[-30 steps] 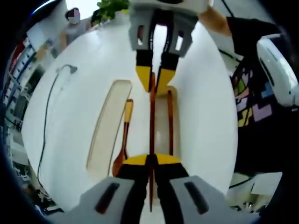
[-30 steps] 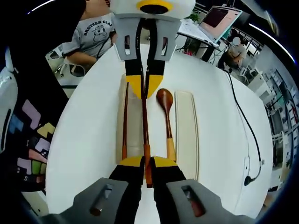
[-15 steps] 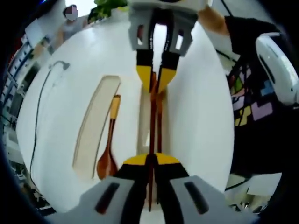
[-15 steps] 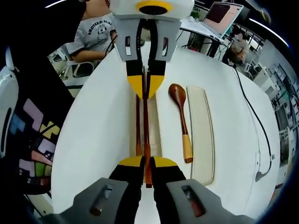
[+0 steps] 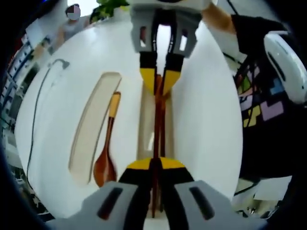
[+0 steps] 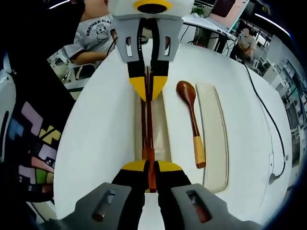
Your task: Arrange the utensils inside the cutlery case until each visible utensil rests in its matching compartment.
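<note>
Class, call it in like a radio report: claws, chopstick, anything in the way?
Both claws, left and right, shut on one chopstick, held over the case. Second chopstick lies in case. Spoon out on table, beside lid. Nothing in the way.

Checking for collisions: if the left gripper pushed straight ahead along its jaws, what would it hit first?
Probably the right gripper, facing it and shut on the far end of the same chopstick that the left gripper holds; depth is unclear.

Left claw [image 5: 154, 165]: jaws closed, yellow-tipped black fingers [image 5: 139, 166] pressed together, pinching one end of a thin dark-brown wooden chopstick [image 5: 156, 124]. Right claw [image 6: 148, 166]: jaws closed, gripping the opposite end of that chopstick. The two claws face each other, aligned along one axis. A sleeve with coloured block print [image 5: 261, 103] shows beside them.
</note>
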Demonstrator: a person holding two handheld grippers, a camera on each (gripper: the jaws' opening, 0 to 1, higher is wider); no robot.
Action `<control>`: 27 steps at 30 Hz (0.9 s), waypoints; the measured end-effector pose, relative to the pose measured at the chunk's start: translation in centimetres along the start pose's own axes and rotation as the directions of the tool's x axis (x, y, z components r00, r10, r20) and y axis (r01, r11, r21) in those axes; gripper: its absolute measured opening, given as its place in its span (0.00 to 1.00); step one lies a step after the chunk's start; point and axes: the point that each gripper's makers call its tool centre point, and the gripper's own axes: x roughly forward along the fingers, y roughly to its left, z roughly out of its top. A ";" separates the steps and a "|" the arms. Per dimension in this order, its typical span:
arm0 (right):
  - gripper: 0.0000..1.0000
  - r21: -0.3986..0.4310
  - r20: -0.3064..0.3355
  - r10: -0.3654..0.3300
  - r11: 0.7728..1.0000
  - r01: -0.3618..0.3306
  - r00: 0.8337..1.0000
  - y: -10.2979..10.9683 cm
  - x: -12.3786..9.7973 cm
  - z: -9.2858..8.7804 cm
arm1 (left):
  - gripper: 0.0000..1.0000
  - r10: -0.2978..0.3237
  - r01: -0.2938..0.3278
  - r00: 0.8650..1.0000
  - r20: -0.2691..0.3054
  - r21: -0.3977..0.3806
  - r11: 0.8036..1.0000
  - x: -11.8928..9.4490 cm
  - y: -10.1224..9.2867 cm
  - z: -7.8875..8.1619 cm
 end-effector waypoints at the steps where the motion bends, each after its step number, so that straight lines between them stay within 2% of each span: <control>1: 0.05 -0.001 -0.001 0.000 1.000 0.000 1.000 0.0 0.0 0.0 | 0.04 0.002 -0.002 1.000 -0.002 0.007 1.000 0.1 0.0 -0.1; 11: 0.06 0.006 -0.016 0.003 1.000 -0.003 1.000 -0.2 0.5 -0.9 | 0.04 -0.006 0.007 1.000 -0.016 0.046 0.999 0.8 0.0 -0.7; 14: 0.07 0.007 -0.020 0.004 1.000 -0.003 1.000 -0.2 0.4 -1.0 | 0.07 -0.043 0.044 0.999 -0.026 0.047 0.998 0.8 -0.6 -0.9; 16: 0.07 0.007 -0.014 -0.003 1.000 0.003 1.000 -0.4 0.2 -0.9 | 0.11 -0.013 0.013 1.000 0.003 0.046 0.999 0.7 -0.3 -0.5; 19: 0.07 0.011 0.000 -0.005 1.000 0.005 1.000 -0.6 -0.2 -0.8 | 0.13 -0.013 0.013 1.000 0.011 0.043 0.999 0.4 -0.5 -0.5; 22: 0.07 0.023 0.018 -0.014 1.000 0.014 1.000 -1.0 -0.9 -0.7 | 0.13 0.026 -0.027 0.998 0.051 0.029 0.999 -0.5 0.4 -0.2; 24: 0.08 0.028 0.036 -0.034 0.999 0.033 0.999 -1.6 -1.3 -0.6 | 0.13 0.059 -0.061 0.993 0.102 0.018 0.998 -1.2 1.2 0.4; 27: 0.08 0.043 0.064 -0.061 0.997 0.058 0.996 -2.3 -1.8 -0.3 | 0.14 0.114 -0.116 0.984 0.135 0.008 0.993 -2.4 2.7 0.3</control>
